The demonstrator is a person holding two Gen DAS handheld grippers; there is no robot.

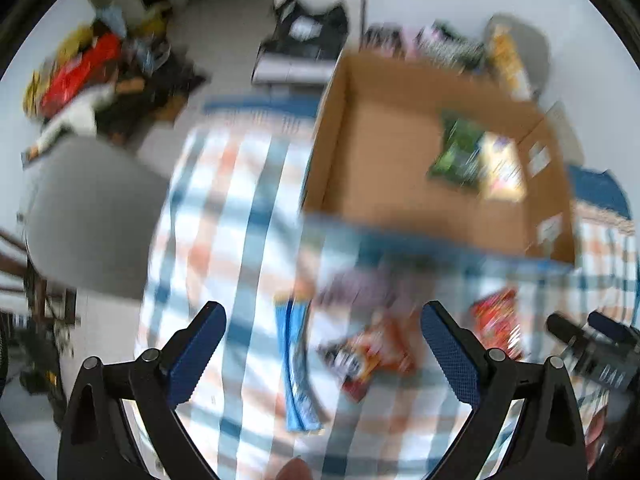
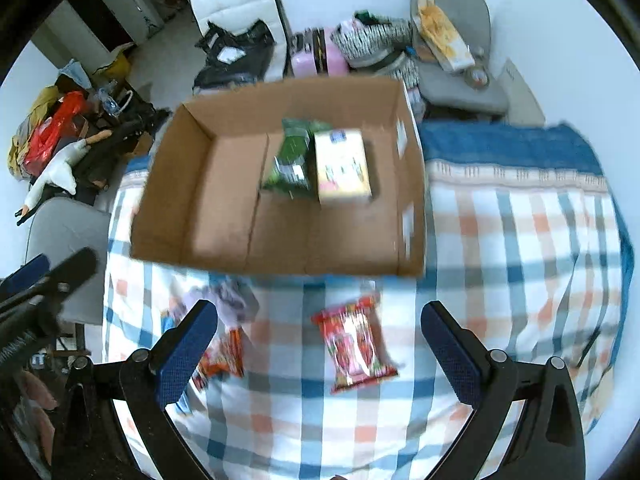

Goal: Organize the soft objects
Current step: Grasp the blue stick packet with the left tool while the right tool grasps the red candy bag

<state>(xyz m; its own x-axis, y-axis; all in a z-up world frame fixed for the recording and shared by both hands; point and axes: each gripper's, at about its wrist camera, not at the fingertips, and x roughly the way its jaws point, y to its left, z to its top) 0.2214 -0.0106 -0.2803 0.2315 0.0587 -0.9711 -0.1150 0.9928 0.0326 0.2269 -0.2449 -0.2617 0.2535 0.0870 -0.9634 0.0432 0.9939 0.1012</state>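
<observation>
Left gripper (image 1: pixel 323 350) fingers spread wide, nothing between them; right gripper (image 2: pixel 319 344) fingers likewise spread, empty. Both hang above a desk covered by a checked cloth (image 2: pixel 520 248). Open cardboard box (image 2: pixel 200 184) sits on the cloth, holding a green packet (image 2: pixel 290 160) and a pale yellow box-like pack (image 2: pixel 344 168) side by side near the far wall. On the cloth in front of the box: red snack packet (image 2: pixel 354 346) between the right fingers in view; orange-red packet (image 2: pixel 224 354), partly hidden behind the right gripper's left finger; a greyish-purple soft item (image 2: pixel 236 300) just below the box edge, too blurred to identify. Left wrist view is heavily motion-blurred: a blue long wrapper (image 1: pixel 298 364) lies on the cloth, the orange-red packet beside it, print unreadable. Right gripper's tip shows at the left view's right edge, cut off. Grey chair back (image 1: pixel 92 216) left of the desk. Clutter on the floor (image 2: pixel 60 128) behind, details unclear.
</observation>
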